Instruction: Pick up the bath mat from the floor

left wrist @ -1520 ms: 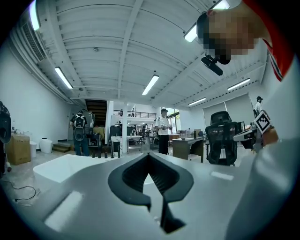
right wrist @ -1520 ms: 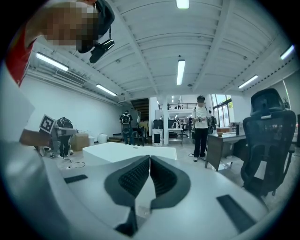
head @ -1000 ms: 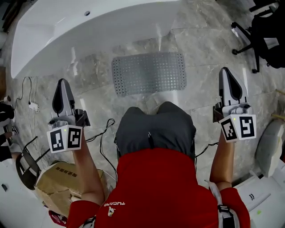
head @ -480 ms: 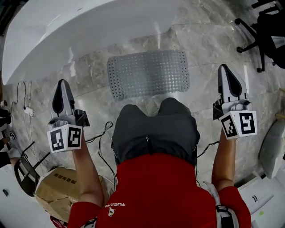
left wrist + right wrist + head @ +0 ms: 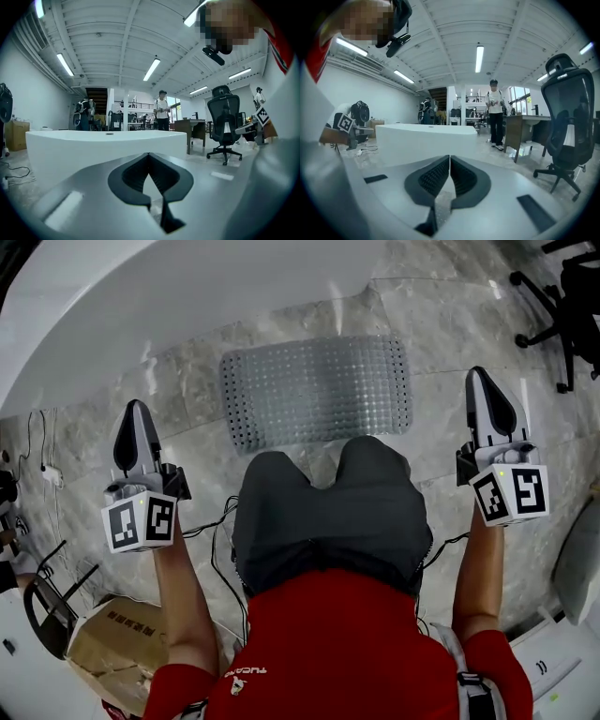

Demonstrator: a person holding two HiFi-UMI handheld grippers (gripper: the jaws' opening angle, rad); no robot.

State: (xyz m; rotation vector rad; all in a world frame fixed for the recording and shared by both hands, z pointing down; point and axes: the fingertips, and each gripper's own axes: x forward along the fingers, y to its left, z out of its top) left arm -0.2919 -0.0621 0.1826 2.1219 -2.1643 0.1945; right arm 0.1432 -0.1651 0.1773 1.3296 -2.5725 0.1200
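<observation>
**A:** Head view first. What's hidden or cut off?

**B:** The bath mat lies flat on the marble floor, just beside the white bathtub. The person's knees cover its near edge. The tub runs out of frame at the top and left, and the office chair is clipped at the top right corner.

**A:** Anything else about?

**B:** A cardboard box sits bottom left, partly cut off, and black cables trail by the left leg.

**A:** And the claws?

**B:** The left gripper is off the mat's left end and the right gripper off its right end. Both are clear of the mat and point forward.

**A:** Left gripper view?

**B:** The gripper's own grey body blocks the floor close in. Beyond it are the tub wall, a desk, the chair, and a figure standing far back, too small to detail. The jaws are pressed together with nothing between them.

**A:** Right gripper view?

**B:** The chair looms at the right, and the tub is ahead. The near floor is blocked again. The jaws meet tip to tip and hold nothing.
</observation>
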